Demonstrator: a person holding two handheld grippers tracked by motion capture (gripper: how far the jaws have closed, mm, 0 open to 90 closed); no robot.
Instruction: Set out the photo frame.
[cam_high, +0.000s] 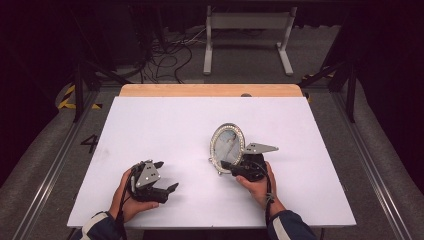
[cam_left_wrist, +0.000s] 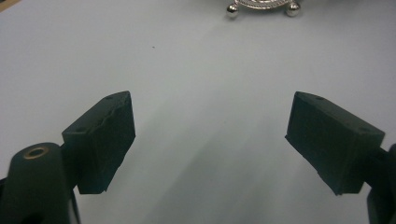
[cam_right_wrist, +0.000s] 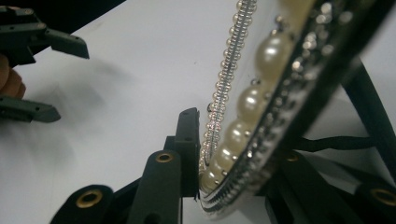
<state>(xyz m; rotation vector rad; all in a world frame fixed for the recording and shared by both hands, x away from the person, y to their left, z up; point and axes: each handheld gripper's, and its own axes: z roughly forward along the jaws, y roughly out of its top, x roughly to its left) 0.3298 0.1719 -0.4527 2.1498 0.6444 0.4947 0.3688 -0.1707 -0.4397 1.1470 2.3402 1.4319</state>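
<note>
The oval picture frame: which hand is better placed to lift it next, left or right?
Right. The right gripper already has its jaws around the rim of the picture frame, apparently pressing on it. The left gripper is open, apart from the frame, over bare table.

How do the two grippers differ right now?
The right gripper is closed on the rim of the oval pearl-trimmed frame, holding it upright on the white table; the left gripper holds nothing. The right gripper's jaws sit close together around the rim; the left gripper's stand wide apart over bare table. Both are black, hand-held, and carry a grey plate.
</note>
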